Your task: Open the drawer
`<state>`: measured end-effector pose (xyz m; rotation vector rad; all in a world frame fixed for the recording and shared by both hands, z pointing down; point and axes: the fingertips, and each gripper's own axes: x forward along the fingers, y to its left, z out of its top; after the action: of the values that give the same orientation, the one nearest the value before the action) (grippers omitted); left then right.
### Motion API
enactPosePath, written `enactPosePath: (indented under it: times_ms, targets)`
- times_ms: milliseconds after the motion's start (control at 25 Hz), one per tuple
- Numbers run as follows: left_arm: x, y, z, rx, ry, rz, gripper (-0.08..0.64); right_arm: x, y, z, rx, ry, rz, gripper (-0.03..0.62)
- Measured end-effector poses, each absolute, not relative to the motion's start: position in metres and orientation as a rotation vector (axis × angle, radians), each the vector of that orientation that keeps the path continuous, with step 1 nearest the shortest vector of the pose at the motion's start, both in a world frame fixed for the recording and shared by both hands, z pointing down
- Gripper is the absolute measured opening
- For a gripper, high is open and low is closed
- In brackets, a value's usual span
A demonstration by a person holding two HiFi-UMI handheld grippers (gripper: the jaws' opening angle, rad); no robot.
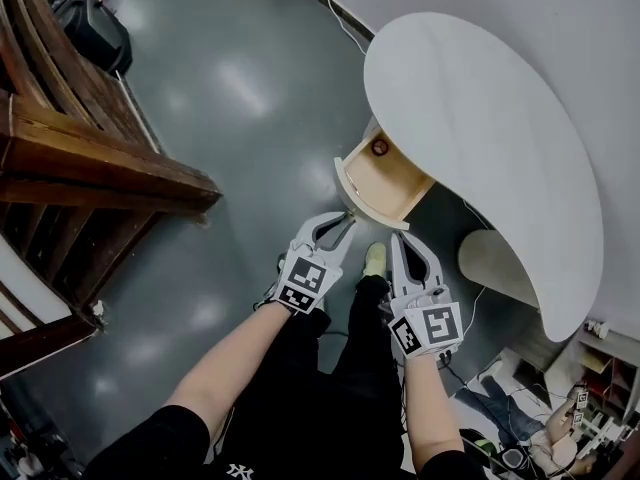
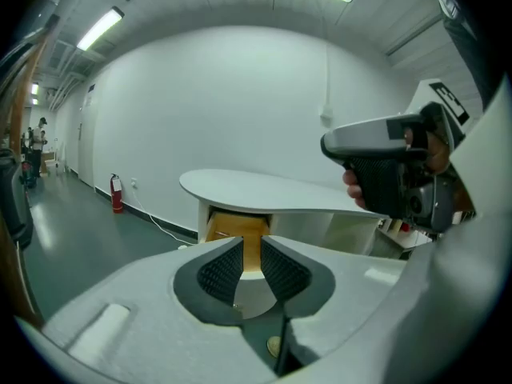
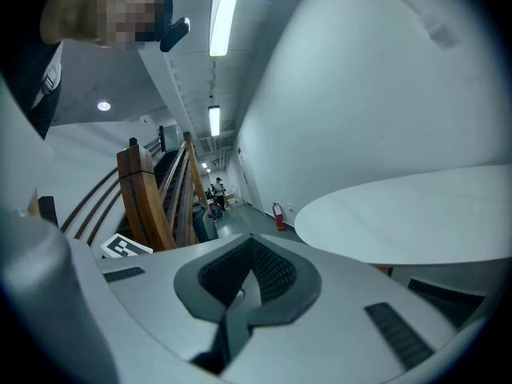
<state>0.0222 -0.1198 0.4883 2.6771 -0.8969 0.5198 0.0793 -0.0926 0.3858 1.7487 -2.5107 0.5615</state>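
Left gripper [image 2: 250, 267] sat partly spread, nothing between the jaws. Right gripper [image 3: 243, 283] was pressed together, empty. Drawer [image 1: 386, 182] stood pulled out from under the counter [image 1: 480, 118], wooden inside showing.

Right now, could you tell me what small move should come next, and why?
Probably ease the left gripper back and stop: the wooden drawer already stands pulled out under the white table, and that gripper's jaws are apart, empty, clear of it.

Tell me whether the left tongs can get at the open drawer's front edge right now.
Probably yes. The drawer stands pulled out from under the white table, and the left tongs hover close before its front edge, jaws apart and empty, nothing visible in between.
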Motion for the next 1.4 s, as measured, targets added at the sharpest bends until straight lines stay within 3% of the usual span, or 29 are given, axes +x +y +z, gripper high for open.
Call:
enactPosePath:
  times_ms: [480, 1400]
  targets:
    - [0.014, -0.113, 0.347, 2.713, -0.958, 0.382, 0.014, 0.078, -0.093, 0.286, 1.739, -2.551, 0.405, 0.014]
    - [0.034, -0.103, 0.165, 2.852, -0.984, 0.138, 0.011, 0.093, -0.085, 0.148, 1.803, -2.609, 0.138, 0.014]
